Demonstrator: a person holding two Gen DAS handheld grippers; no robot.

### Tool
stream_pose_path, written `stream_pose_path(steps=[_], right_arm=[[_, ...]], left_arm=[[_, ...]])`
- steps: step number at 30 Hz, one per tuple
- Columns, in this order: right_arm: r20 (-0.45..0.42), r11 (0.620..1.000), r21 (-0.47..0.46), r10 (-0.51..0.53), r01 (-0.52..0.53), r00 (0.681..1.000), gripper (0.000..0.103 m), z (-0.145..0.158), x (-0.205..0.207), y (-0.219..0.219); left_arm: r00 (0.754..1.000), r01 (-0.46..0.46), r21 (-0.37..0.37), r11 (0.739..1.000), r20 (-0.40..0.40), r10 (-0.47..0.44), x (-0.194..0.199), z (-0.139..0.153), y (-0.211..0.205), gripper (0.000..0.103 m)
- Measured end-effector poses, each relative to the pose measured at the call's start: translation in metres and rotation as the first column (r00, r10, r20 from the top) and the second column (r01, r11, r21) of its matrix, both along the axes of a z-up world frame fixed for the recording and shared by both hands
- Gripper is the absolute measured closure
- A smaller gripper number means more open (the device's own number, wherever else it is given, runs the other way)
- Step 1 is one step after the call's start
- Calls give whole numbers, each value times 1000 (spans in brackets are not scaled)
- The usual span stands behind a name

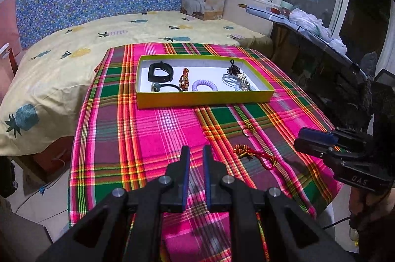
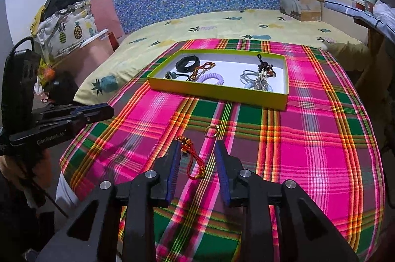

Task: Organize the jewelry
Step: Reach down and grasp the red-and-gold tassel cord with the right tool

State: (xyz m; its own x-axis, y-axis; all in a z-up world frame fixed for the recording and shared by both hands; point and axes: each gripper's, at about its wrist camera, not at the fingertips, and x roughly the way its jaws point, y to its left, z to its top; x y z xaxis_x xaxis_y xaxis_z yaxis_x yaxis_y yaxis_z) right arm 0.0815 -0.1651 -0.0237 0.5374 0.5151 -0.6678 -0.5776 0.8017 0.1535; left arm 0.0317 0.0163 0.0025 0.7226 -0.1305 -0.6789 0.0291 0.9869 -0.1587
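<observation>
Counter [image 1: 172,128] draped in a woven plaid cloth [image 2: 321,138] of pink, green and orange bands, lying flat with slight folds at the edges. At its far side sits a shallow rectangular cardboard tray [image 1: 205,99] with yellow-green walls and a white floor.

Tray contents, left to right: a black rubbery wristband [image 1: 160,71] coiled in an oval; a dark hair tie with a bead [image 1: 163,87]; an orange-brown beaded bracelet [image 1: 184,79]; a lilac spiral coil tie [image 1: 204,85]; then a tangled heap of pale grey-blue bands, dark beads and light chain [image 1: 238,79], individual pieces not separable.

Outside the tray, on the near right part of the cloth: a small thin metal ring [image 1: 248,131], and nearer, a red and gold knotted cord [image 1: 256,155] with a looped tail, lying loose.

Left claw [image 1: 196,158]: matte black, blue-padded fingers, narrow gap, holding nothing, raised over the cloth left of the cord.

Right claw [image 2: 196,153]: fingers spread wide, the cord lying between them in its own view, not gripped. Contact between the left finger and the cord's knot cannot be determined.
</observation>
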Motion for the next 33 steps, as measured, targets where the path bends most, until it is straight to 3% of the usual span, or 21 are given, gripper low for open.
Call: stream_pose_path(steps=[23,33], right_arm=[[-75,988,-110,104,-112,992,74,-43,20,43],[-49,976,-183,107,-114,993,74,-49,26,56]], left_arm=[[1000,-16,-14,1000,-24,16,7,-10,9,92],[999,-18,-20,1000,-33,17,13,-14,10,92]])
